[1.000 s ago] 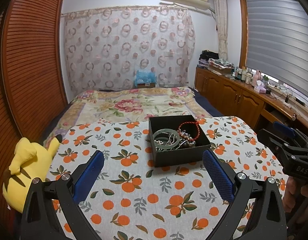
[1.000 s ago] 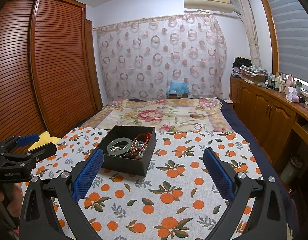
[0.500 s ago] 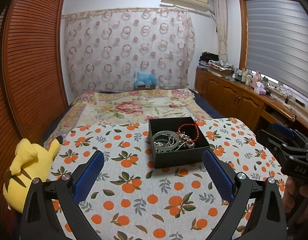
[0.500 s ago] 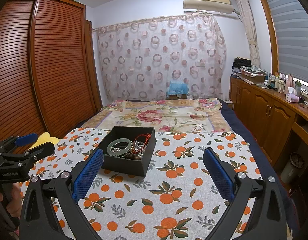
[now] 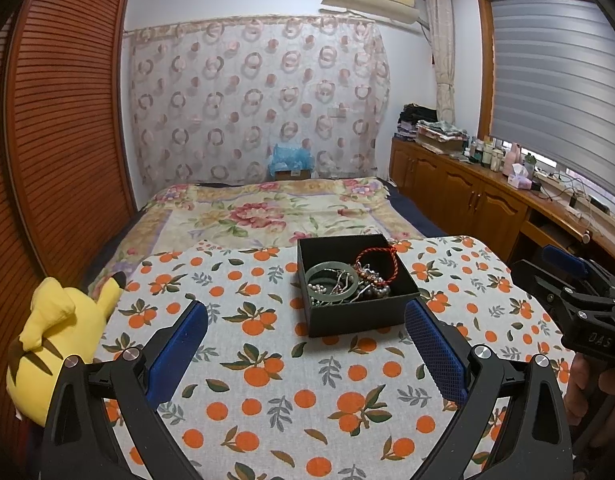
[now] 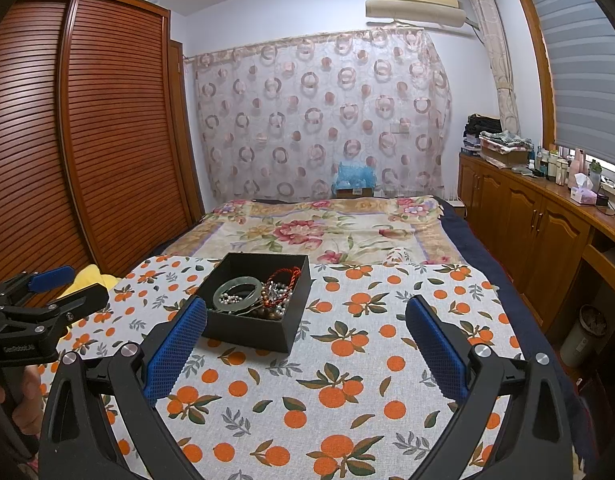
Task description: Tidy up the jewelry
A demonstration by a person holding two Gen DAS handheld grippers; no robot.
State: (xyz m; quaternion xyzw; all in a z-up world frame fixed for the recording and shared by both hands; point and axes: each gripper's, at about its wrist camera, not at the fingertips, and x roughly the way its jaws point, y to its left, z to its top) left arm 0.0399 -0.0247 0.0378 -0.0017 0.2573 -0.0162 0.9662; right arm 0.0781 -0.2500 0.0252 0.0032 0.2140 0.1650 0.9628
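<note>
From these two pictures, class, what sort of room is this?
A bedroom, most likely: a bed with a floral cover, a louvred wardrobe beside it, and cabinets under the window holding folded clothes and toiletries.

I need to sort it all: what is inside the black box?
Inside the black box lie a pale green bangle, a red cord bracelet and tangled beaded strands. Whatever lies under the tangle is covered, so the full count is unclear.
</note>
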